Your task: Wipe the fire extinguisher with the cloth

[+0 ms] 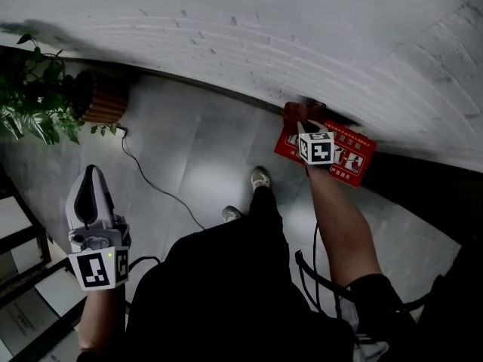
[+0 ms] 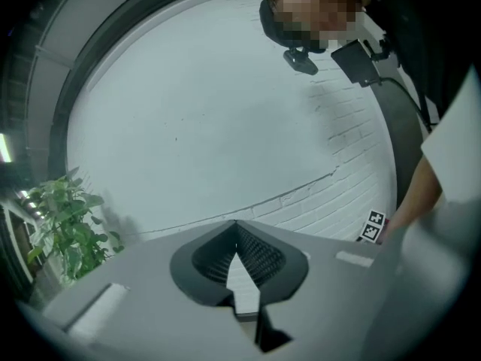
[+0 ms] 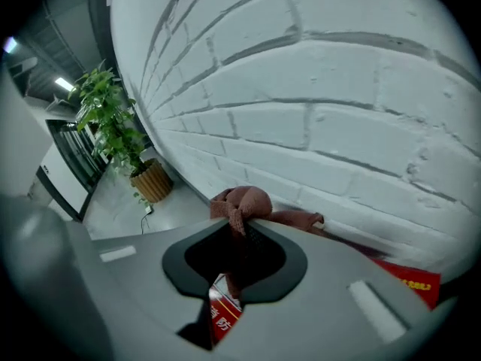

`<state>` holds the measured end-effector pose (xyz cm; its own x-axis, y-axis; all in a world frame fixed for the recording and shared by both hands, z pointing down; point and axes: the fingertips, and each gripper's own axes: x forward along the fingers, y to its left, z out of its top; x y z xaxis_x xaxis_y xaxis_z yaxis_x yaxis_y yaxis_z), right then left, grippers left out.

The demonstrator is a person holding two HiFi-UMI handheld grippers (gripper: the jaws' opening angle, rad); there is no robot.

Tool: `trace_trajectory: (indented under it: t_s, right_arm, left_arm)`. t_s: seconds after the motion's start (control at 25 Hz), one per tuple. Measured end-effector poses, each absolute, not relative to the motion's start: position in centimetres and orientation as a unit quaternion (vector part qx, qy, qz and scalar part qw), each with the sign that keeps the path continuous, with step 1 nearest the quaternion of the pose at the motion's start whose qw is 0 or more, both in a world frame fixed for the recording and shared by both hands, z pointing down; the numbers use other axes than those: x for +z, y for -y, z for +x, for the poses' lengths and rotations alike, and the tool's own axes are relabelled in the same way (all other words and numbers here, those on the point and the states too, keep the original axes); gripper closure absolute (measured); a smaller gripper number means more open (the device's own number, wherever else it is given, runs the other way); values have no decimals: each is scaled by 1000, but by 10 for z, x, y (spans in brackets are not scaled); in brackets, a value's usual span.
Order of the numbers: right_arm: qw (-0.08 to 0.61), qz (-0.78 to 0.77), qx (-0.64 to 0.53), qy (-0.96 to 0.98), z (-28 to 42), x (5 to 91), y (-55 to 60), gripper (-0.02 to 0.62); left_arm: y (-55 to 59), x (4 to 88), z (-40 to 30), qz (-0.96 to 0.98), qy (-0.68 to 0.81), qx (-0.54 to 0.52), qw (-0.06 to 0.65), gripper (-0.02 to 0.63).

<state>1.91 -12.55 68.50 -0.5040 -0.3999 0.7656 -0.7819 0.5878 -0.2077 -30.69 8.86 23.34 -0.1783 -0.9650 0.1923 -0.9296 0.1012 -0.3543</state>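
My right gripper [image 1: 304, 124] is shut on a reddish-brown cloth [image 1: 296, 112], bunched at its tips [image 3: 242, 218]. The cloth [image 3: 244, 204] hangs just above a red fire extinguisher box [image 1: 349, 157] with printed lettering, standing on the floor against the white brick wall. Part of that red box [image 3: 412, 282] shows under the jaws in the right gripper view. No extinguisher cylinder can be seen. My left gripper [image 1: 91, 174] is held far off at the lower left, pointing at the wall. Its jaws [image 2: 237, 229] meet at the tips with nothing between them.
A potted plant [image 1: 36, 96] in a ribbed wooden pot [image 1: 103, 101] stands at the wall on the left. A black cable [image 1: 155, 187] runs across the grey tiled floor. The person's shoes [image 1: 259, 176] are near the box. Dark framed shelving [image 1: 19, 240] is at the left edge.
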Motion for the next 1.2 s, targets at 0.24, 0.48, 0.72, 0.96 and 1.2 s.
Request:
trace_trajectory:
  t_s: [0.24, 0.48, 0.72, 0.96, 1.2]
  right_arm:
    - [399, 327, 293, 805, -6, 721, 101, 561]
    - [433, 338, 314, 774, 32, 748, 85, 561]
    - [442, 361, 317, 757, 73, 747, 79, 561]
    - [440, 402, 330, 732, 139, 743, 78, 561]
    - [436, 451, 343, 700, 209, 739, 76, 561]
  left_arm:
    - [-123, 228, -330, -604, -768, -209, 33, 606]
    - [-125, 224, -331, -602, -770, -209, 37, 606]
    - [-104, 229, -308, -629, -749, -204, 44, 606]
    - [-78, 226, -293, -652, -732, -192, 54, 606]
    - [-50, 232, -265, -682, -704, -193, 52, 606]
